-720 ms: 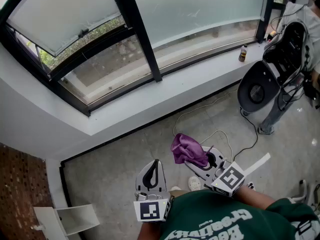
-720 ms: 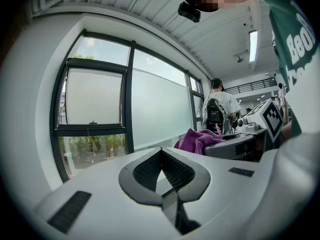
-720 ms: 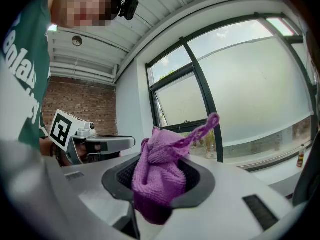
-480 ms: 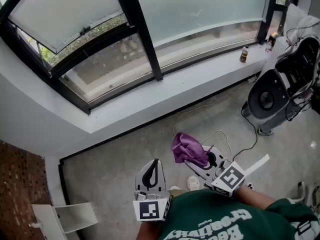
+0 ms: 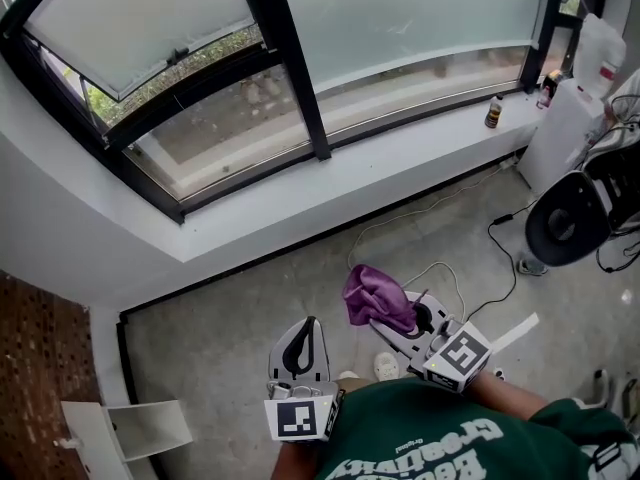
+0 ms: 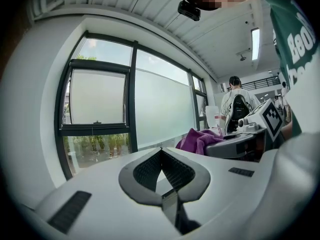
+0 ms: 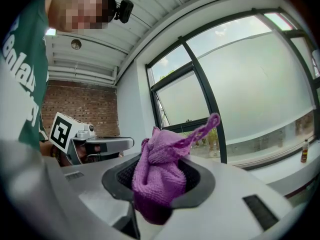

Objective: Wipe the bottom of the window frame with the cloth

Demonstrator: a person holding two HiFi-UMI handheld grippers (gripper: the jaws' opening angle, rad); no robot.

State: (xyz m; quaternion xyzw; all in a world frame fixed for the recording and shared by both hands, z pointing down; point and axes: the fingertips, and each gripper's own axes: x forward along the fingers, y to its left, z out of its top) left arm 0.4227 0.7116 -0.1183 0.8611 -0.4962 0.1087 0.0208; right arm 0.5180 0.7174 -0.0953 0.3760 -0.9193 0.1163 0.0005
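Window frame ahead; right hand-held gripper clamping one cloth, left hand-held gripper closed.

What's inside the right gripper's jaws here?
A bunched purple cloth sits between the jaws of the right gripper, which are closed on it, with its top sticking out above them. The pinched lower part is hidden between the jaws.

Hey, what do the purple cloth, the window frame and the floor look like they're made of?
The purple cloth looks like a knitted or terry fabric, possibly microfibre: its surface is matt, with fine loops showing. The window frame is probably metal with a black coat, judging by its slim, straight bars and smooth face. The floor looks like concrete or stone: it is grey and mottled.
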